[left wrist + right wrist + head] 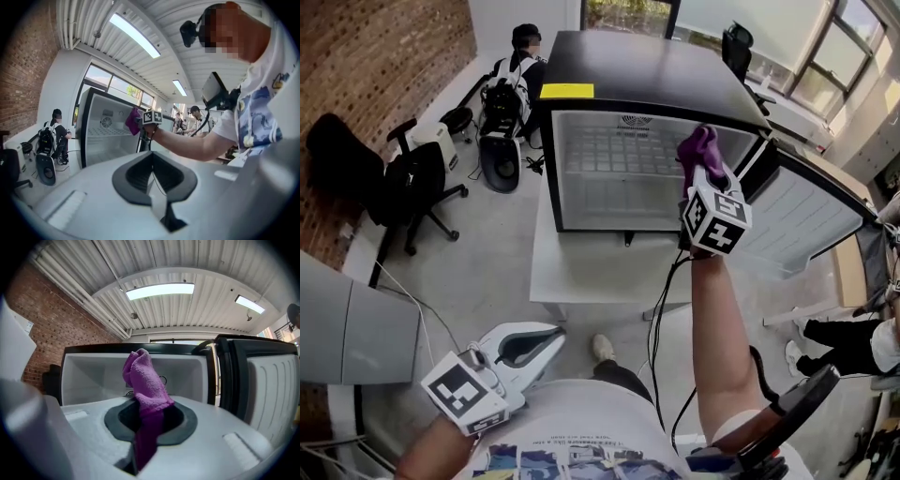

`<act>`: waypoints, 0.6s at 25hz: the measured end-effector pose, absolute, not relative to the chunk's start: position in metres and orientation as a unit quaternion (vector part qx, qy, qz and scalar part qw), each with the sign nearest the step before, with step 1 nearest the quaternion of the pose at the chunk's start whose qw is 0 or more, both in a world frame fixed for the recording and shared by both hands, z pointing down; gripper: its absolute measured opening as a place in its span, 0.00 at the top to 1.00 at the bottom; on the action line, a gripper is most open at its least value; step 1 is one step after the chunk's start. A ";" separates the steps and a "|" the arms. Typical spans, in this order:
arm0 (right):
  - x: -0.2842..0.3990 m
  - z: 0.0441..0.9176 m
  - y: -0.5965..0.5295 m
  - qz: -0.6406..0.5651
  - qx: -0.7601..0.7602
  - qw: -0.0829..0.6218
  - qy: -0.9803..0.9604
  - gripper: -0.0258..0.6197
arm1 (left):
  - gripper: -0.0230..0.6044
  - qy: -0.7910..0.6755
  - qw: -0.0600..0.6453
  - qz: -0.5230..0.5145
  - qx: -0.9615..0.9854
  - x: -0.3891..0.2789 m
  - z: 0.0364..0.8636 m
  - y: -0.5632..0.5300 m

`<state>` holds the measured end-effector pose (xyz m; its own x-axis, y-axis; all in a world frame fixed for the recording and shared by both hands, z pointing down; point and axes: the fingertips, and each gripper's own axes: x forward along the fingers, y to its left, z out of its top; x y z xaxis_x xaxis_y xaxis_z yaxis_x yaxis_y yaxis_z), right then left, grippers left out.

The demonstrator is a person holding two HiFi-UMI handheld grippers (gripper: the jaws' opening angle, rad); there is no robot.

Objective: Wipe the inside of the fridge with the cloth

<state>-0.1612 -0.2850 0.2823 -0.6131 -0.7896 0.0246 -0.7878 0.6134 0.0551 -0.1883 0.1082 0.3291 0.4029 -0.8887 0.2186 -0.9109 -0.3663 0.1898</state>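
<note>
The purple cloth (143, 378) is sitting pinched in the right claw (146, 404). Its bunched upper end is sticking up past the claw's tips, and a darker tail is trailing back down between the jaws. The jaws are clamping tight on the cloth's middle.

In the head view the cloth (701, 145) is hovering at the upper right corner of the fridge (647, 75) opening, on the side where the door (811, 211) is hanging wide open. I cannot tell whether the cloth is touching the fridge wall. The right gripper view is looking straight into the white cavity behind the cloth, and the wire shelf (614, 155) is showing across the interior in the head view.

The fridge is standing on a low white worktop (600, 277).

The left claw (555, 336) is hanging low beside the person's torso, well apart from the fridge. Its jaws are meeting at the tips with nothing between them.

Beyond, a black office chair (403, 187) is standing by the brick wall, and a seated person (517, 70) is sitting behind the fridge's left side.
</note>
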 end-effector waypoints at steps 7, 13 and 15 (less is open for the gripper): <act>-0.182 0.292 -0.341 -0.064 0.453 0.074 -0.886 0.88 | 0.95 -0.567 0.138 0.033 0.812 -0.194 0.328 0.081; -0.204 0.302 -0.365 -0.049 0.437 0.093 -0.893 0.88 | 0.95 -0.583 0.141 0.018 0.800 -0.200 0.326 0.055; -0.228 0.300 -0.353 -0.044 0.405 0.087 -0.909 0.88 | 0.95 -0.587 0.147 0.010 0.796 -0.198 0.323 0.047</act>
